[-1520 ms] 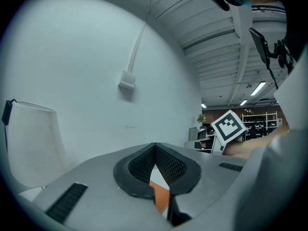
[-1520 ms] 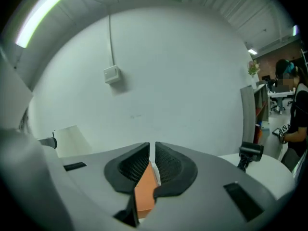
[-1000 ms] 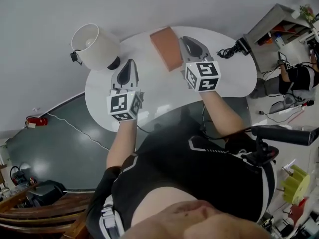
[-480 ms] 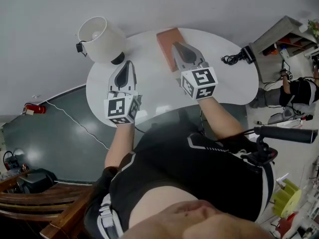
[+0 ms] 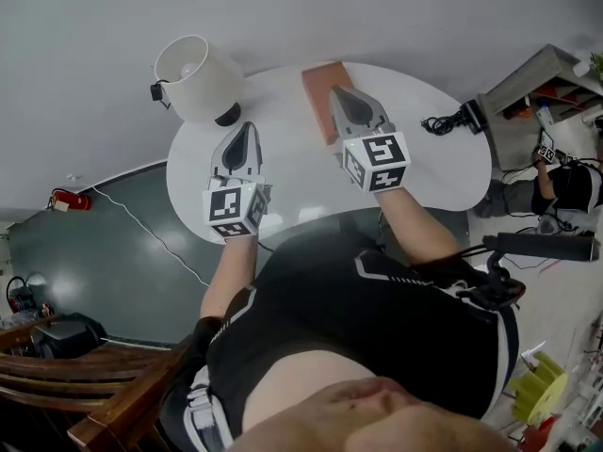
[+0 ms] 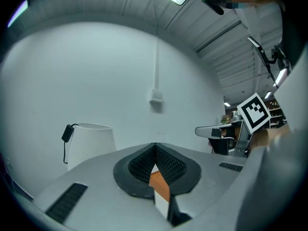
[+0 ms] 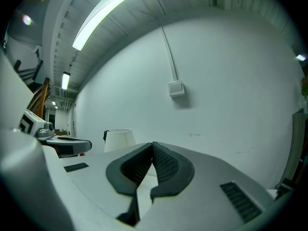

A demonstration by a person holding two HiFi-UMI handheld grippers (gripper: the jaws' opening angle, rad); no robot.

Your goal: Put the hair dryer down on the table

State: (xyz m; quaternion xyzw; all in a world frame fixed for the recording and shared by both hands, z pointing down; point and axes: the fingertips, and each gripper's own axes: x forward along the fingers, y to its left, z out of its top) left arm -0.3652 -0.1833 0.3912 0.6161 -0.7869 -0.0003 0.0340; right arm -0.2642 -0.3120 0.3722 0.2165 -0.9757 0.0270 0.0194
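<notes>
Hovering the left hand-held gripper (image 5: 243,126) and the just-closed right hand-held gripper (image 5: 336,91), both pinched shut and empty, over the worktop (image 5: 283,172), the hair dryer (image 5: 468,118) seemingly lying at its right end, nearer the right.

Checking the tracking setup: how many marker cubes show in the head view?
2. One cube rides the left gripper near the lamp; the other rides the right gripper by the brown block. None seems hidden.
</notes>
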